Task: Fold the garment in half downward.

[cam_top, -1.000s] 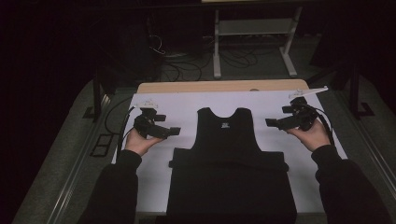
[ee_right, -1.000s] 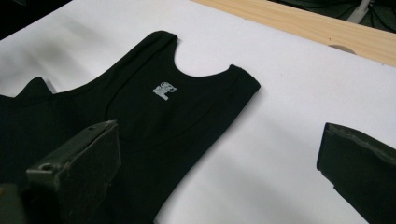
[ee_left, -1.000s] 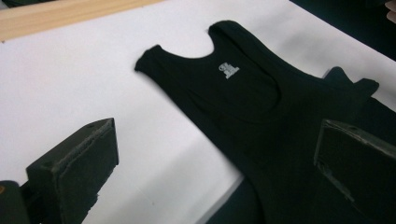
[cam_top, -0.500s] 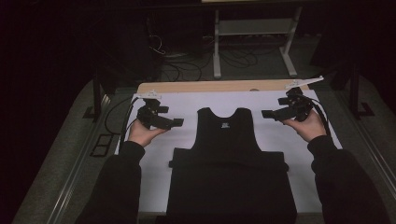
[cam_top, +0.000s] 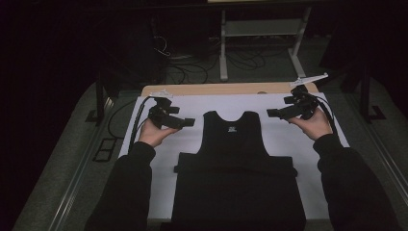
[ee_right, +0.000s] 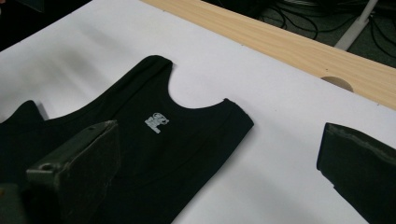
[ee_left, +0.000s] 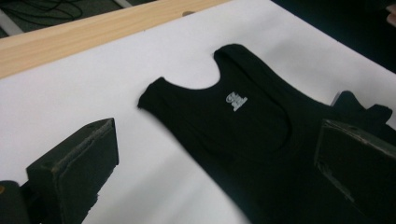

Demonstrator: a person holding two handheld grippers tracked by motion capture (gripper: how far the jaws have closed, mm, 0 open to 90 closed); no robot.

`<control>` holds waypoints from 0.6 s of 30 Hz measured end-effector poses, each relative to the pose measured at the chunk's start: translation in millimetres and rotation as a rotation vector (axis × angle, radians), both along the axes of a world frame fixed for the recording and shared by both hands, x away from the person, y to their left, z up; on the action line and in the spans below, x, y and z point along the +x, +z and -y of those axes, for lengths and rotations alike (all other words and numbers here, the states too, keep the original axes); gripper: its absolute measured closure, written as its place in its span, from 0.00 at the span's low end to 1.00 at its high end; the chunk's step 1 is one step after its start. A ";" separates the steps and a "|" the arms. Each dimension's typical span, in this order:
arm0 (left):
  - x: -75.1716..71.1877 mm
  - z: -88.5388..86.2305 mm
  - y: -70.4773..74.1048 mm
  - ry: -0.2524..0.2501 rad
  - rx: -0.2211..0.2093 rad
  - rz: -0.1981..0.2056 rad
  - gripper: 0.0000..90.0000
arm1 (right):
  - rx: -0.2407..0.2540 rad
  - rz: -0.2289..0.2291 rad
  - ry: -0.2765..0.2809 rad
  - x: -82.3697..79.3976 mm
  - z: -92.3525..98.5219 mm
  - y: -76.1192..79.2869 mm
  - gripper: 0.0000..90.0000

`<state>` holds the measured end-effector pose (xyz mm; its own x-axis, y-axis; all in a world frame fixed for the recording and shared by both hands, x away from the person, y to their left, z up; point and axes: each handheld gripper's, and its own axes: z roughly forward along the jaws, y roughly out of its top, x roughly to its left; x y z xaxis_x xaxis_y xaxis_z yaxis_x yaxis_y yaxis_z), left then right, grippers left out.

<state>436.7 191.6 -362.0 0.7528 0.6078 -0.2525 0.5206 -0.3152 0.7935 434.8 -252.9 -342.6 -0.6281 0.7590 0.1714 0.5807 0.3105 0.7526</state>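
A black sleeveless top lies flat on the white sheet, its neckline toward the far edge and a small white label inside the collar. The lower half is folded up into a wide band. My left gripper hovers above the sheet just left of the top's shoulder strap, jaws wide apart and holding nothing. To the right of the other strap, my right gripper is raised, open too, pointing inward at the garment.
A wooden table edge runs along the far side of the sheet, with a round hole in it. Beyond it stand a white metal frame and cables on the floor. Dark sleeves come in from the bottom.
Both grippers have moved away from me toward the far edge and slightly up, staying either side of the top's shoulders. The top has not moved.
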 end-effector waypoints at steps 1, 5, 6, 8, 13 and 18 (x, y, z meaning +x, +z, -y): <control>2.0 1.6 0.5 0.000 0.000 0.004 0.00 | -0.002 0.001 0.001 1.5 -0.3 -0.6 0.00; 8.5 7.1 0.2 -0.002 -0.001 0.000 0.00 | -0.009 -0.003 -0.001 7.9 -4.1 -1.3 0.00; 10.0 8.3 0.1 -0.002 -0.002 -0.001 0.00 | -0.009 -0.001 0.004 9.0 -5.1 -0.9 0.00; 12.8 10.2 0.1 -0.003 -0.003 -0.004 0.00 | -0.007 0.001 0.008 11.3 -7.4 -0.3 0.00; 19.9 16.1 -1.2 -0.010 0.009 -0.006 0.00 | -0.012 -0.002 0.010 18.1 -12.3 -0.5 0.00; 28.2 20.5 -5.4 -0.014 0.032 -0.021 0.00 | -0.009 0.005 0.005 26.2 -17.7 -2.1 0.00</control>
<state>464.9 171.0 -367.4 0.7557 0.6056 -0.2492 0.5328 -0.3474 0.7716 461.0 -235.2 -344.7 -0.6328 0.7574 0.1611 0.5753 0.3206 0.7525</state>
